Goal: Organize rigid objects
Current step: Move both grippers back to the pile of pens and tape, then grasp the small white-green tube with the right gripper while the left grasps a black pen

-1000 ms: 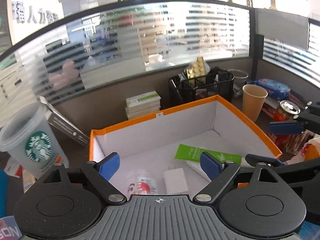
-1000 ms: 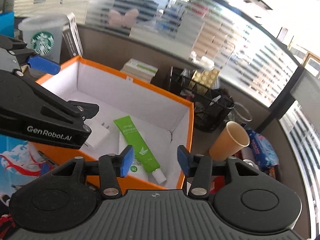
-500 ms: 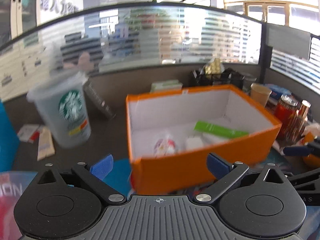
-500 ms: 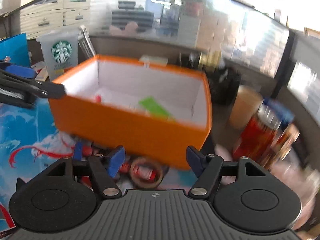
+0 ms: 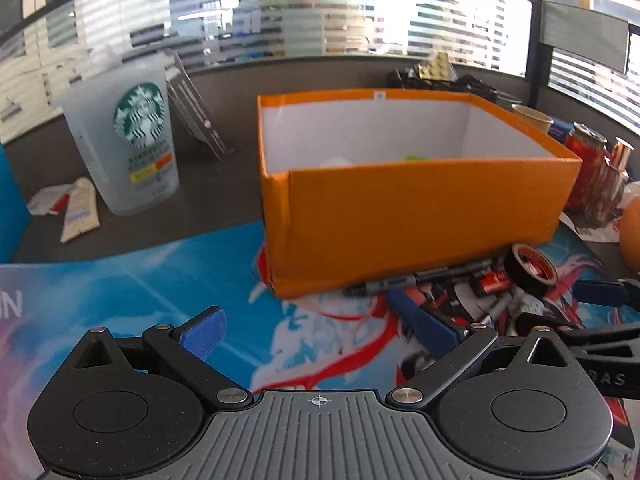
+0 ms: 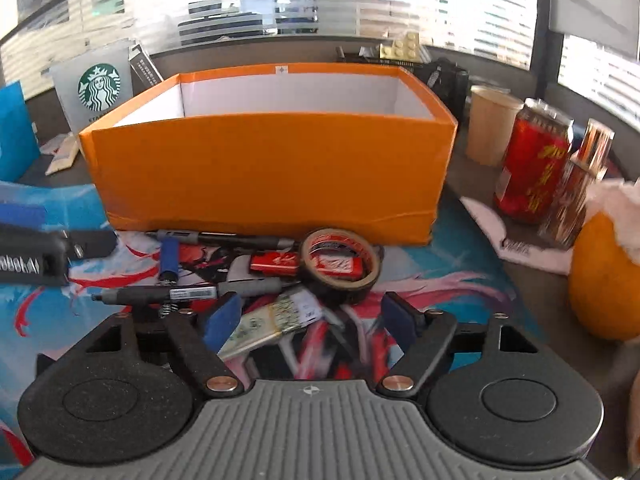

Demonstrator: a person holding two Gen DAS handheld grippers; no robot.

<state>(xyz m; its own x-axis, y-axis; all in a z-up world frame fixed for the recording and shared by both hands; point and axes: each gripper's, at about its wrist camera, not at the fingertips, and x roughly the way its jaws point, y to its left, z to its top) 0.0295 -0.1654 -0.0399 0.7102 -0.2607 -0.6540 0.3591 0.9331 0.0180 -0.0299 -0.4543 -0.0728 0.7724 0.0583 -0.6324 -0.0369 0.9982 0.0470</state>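
Left wrist view: you are holding the left gripper (image 5: 316, 332) low over the printed mat (image 5: 160, 280), its blue pads spread wide and gripping nothing. The orange box (image 5: 416, 216) is standing just ahead and slightly right, its open top facing up; a sliver of green is showing inside over the near wall, too little to identify. The loose pile is lying to the right of this gripper, against the box's near wall: a dark pen (image 5: 416, 280) with its long axis running left to right along that wall, and the tape roll (image 5: 530, 270) beyond it. A Starbucks cup (image 5: 128, 136) is standing well to the left, apart from the pile.

Right wrist view: you are holding the right gripper (image 6: 310, 320) directly in front of the pile, pads likewise spread and empty. The tape roll (image 6: 340, 262) is lying just ahead of the fingertips, propped on a red pack (image 6: 276, 262). A flat printed packet (image 6: 276, 316) is lying between the two pads. A marker (image 6: 160, 294) is lying crosswise, just beside the left pad. The orange box (image 6: 264, 176) is standing immediately behind the pile.

Judgement: the right gripper is nearer to every loose item, so the next pick probably falls to it, followed by a lift over the near wall.
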